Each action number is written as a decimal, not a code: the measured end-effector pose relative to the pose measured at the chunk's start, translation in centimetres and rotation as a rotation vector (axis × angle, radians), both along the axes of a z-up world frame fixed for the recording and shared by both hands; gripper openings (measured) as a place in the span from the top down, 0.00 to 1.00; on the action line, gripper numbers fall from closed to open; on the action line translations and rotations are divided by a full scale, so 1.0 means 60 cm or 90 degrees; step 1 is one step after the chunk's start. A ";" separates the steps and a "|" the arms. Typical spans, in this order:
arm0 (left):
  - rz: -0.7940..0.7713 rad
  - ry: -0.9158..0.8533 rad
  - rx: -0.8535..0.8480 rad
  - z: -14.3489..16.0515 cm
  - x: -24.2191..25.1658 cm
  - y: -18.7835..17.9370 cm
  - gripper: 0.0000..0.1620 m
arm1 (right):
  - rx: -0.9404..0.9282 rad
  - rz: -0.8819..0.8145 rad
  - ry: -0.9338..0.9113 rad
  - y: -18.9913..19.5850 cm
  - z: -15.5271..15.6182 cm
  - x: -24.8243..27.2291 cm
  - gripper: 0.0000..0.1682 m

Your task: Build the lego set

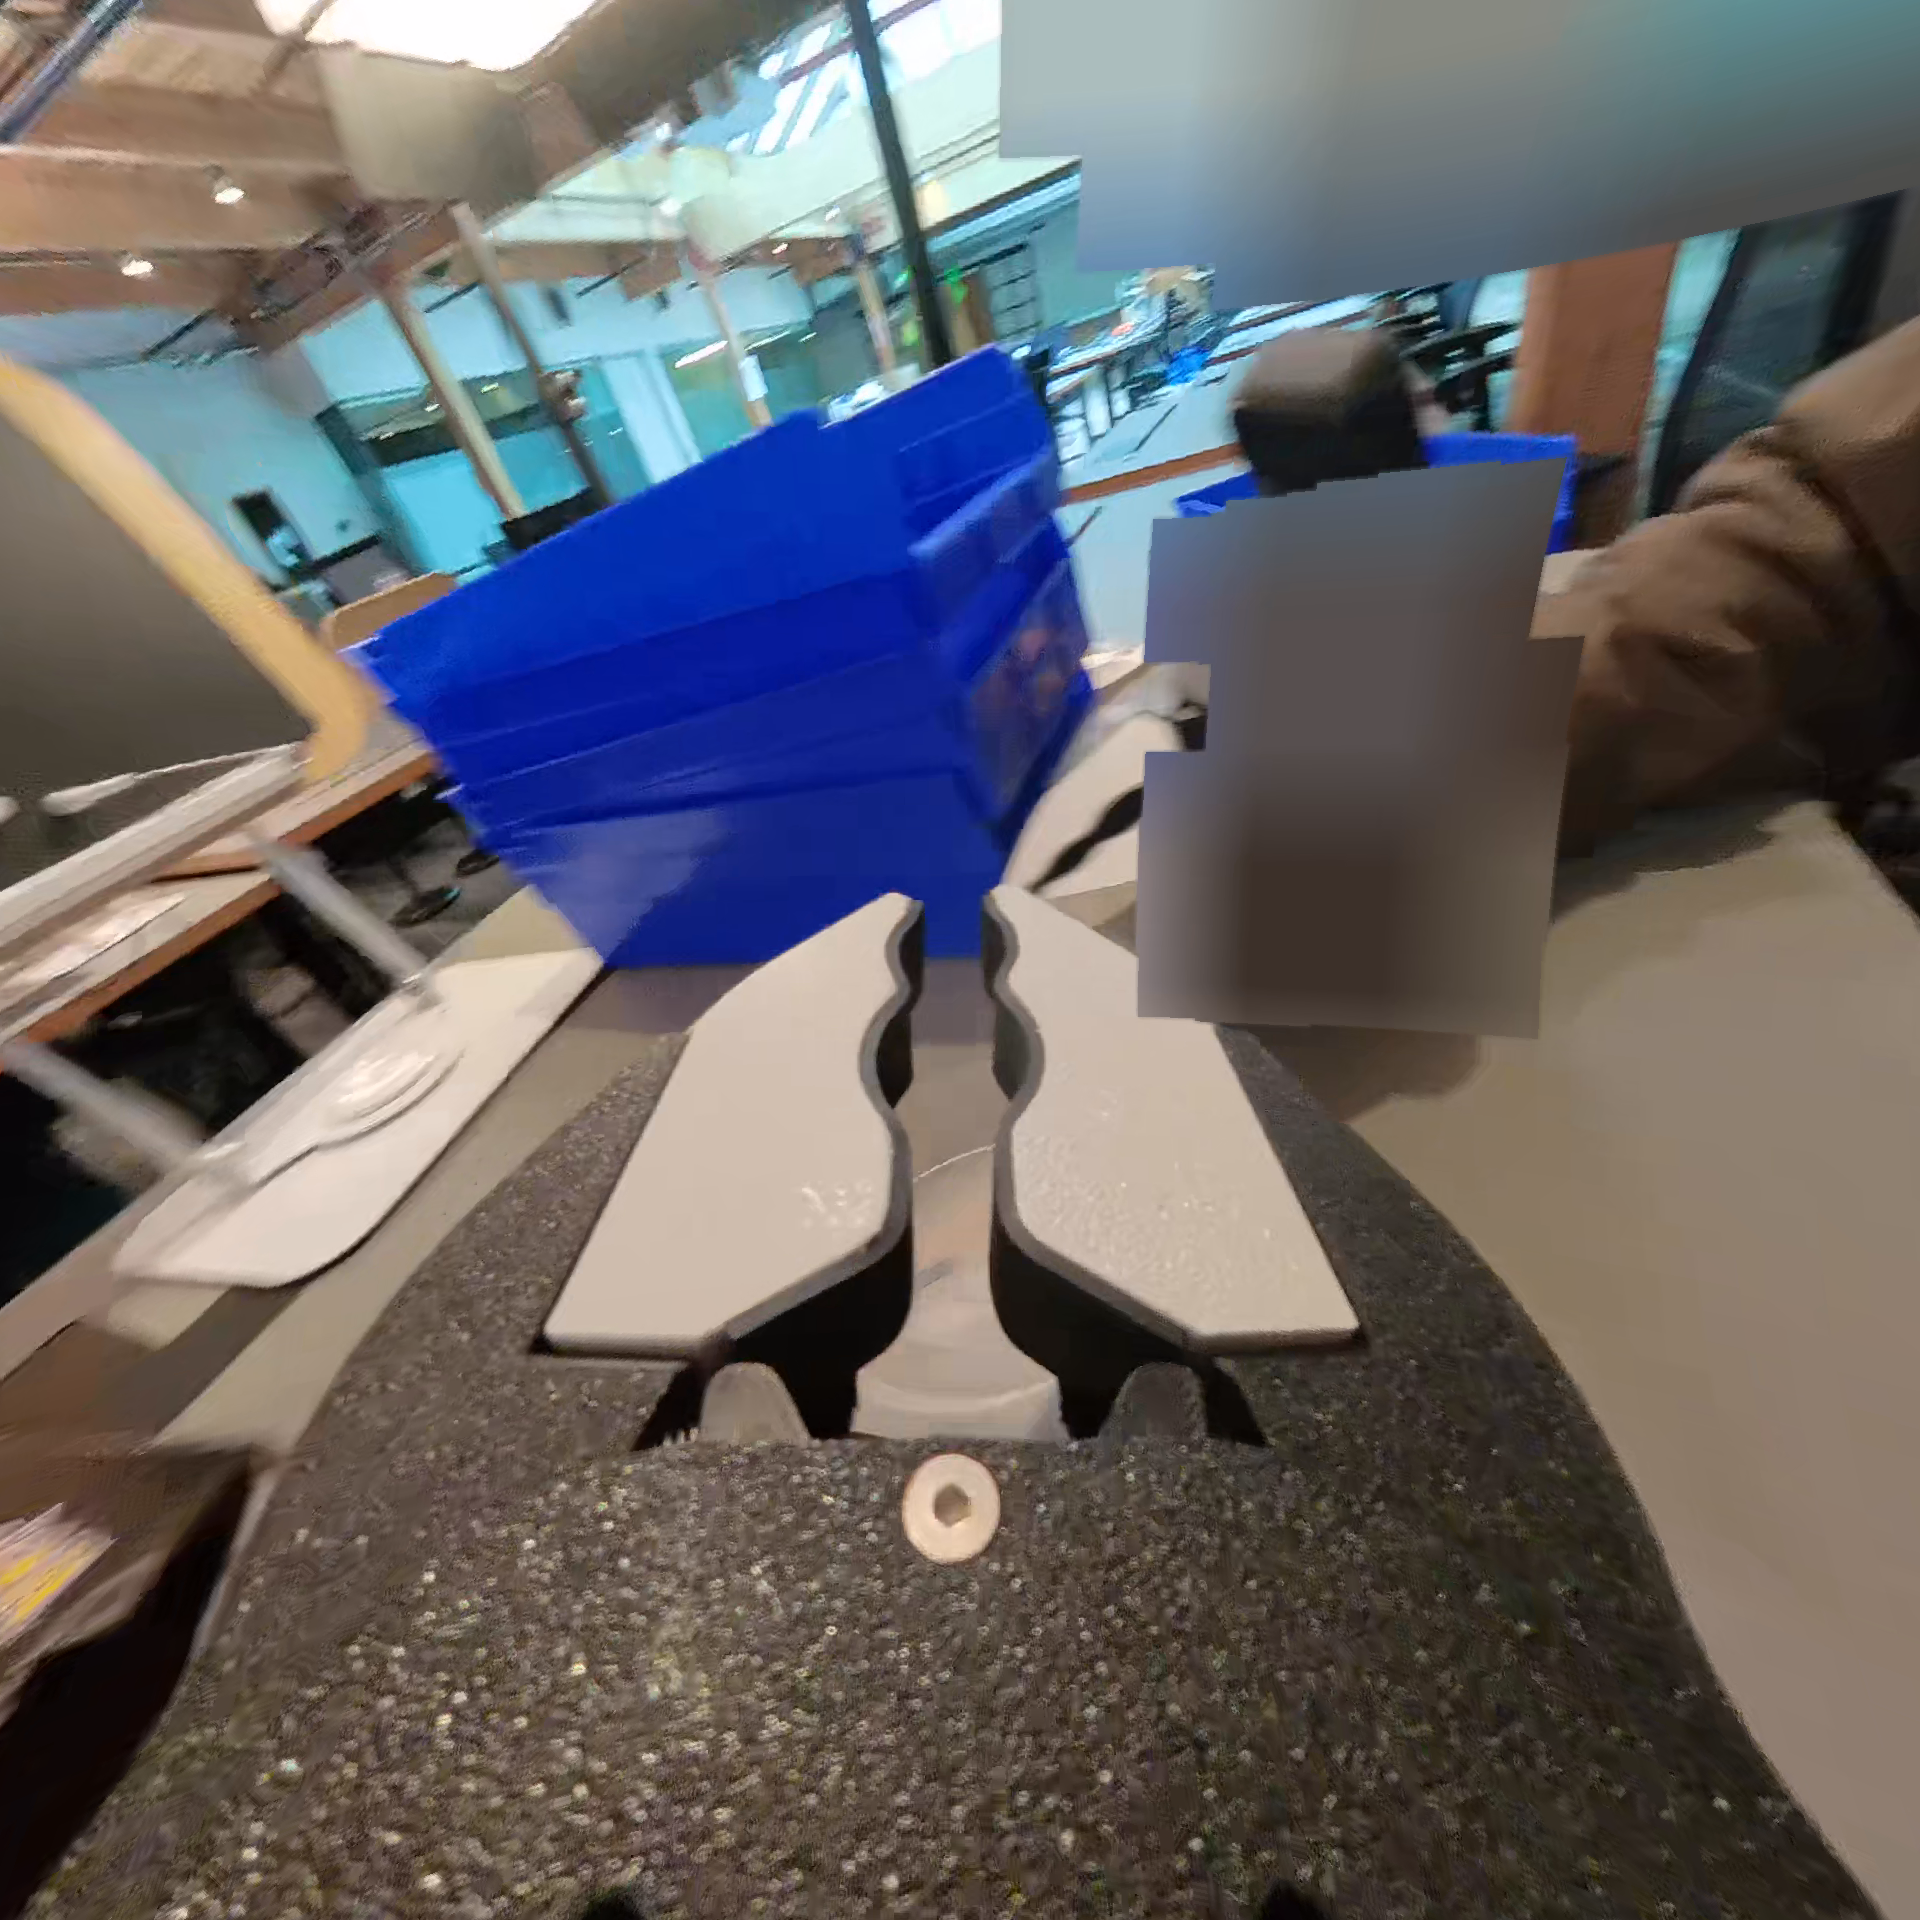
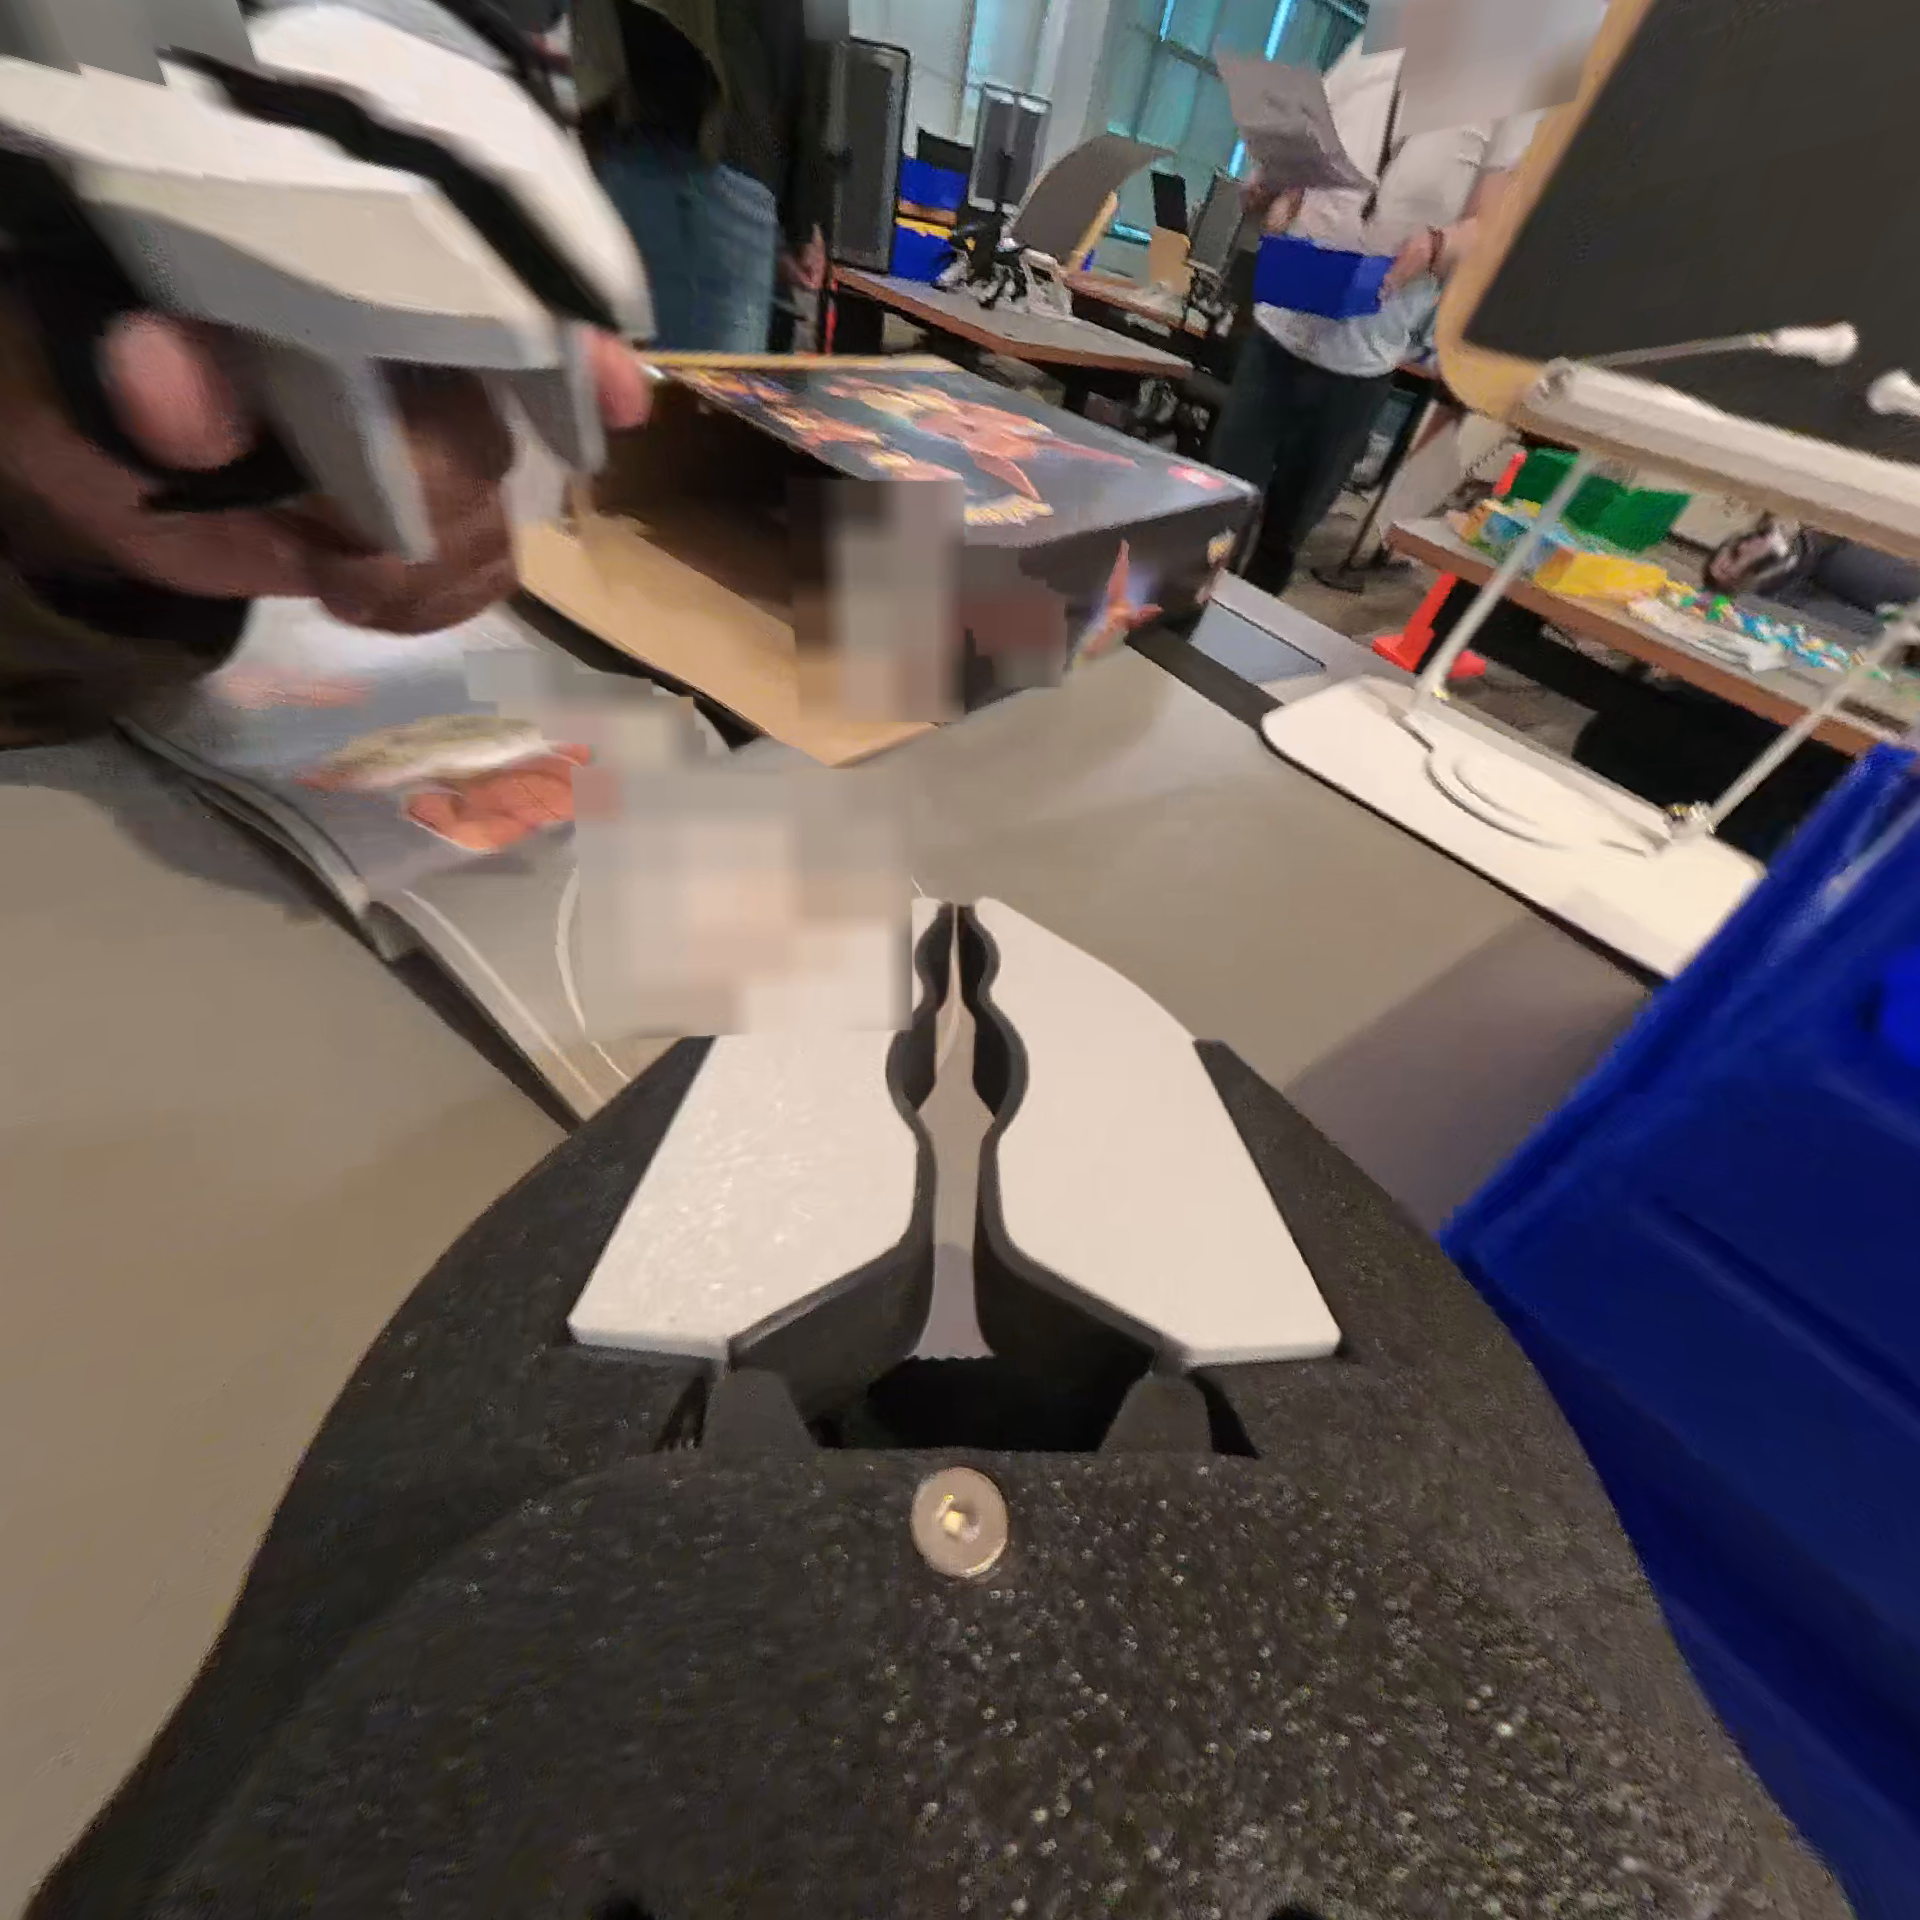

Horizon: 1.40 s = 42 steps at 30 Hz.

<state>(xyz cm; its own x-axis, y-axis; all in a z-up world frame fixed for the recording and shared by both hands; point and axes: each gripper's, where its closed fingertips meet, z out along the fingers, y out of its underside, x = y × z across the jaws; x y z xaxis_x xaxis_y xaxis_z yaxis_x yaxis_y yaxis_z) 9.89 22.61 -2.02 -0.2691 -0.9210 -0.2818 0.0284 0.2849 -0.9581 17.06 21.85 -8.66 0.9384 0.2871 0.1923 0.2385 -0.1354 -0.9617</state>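
Note:
My left gripper (image 1: 954,914) hovers over the grey table (image 1: 1662,1247), pointing at a stack of blue bins (image 1: 727,675). Its fingers stand a narrow gap apart with nothing between them. It also shows in the right wrist view (image 2: 613,312), held in a hand at the upper left. My right gripper (image 2: 956,914) is shut, its fingertips meeting low over the table; I cannot make out anything between them. An open instruction booklet (image 2: 416,810) lies just left of it. The open lego box (image 2: 935,457) stands behind the booklet. Part of the right gripper's white fingers (image 1: 1091,810) shows in the left wrist view.
A blue bin (image 2: 1714,1247) stands close on the right of my right gripper. A white lamp base (image 2: 1507,810) lies at the table's far edge. People stand at other tables behind. A brown sleeve (image 1: 1766,623) reaches in from the right. Tip to tip, the grippers are about 10 centimeters apart.

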 end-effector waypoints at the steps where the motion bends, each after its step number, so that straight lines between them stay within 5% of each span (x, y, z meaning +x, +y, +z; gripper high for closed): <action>1: -0.023 0.003 -0.001 -0.009 0.007 -0.032 0.97 | -0.010 -0.009 0.001 -0.003 -0.005 0.013 1.00; 8: -0.184 0.111 -0.015 -0.105 0.022 -0.212 1.00 | -0.055 -0.019 -0.001 -0.022 -0.021 0.038 1.00; 13: -0.219 0.202 -0.119 -0.128 0.014 -0.257 1.00 | -0.064 -0.006 -0.019 -0.027 -0.026 0.032 1.00; 27: -0.186 0.258 -0.253 -0.132 0.027 -0.233 0.99 | -0.073 -0.010 -0.056 -0.027 -0.033 0.029 0.99; 42: -0.188 0.260 -0.244 -0.132 0.026 -0.236 0.99 | -0.080 -0.007 -0.070 -0.029 -0.038 0.027 0.99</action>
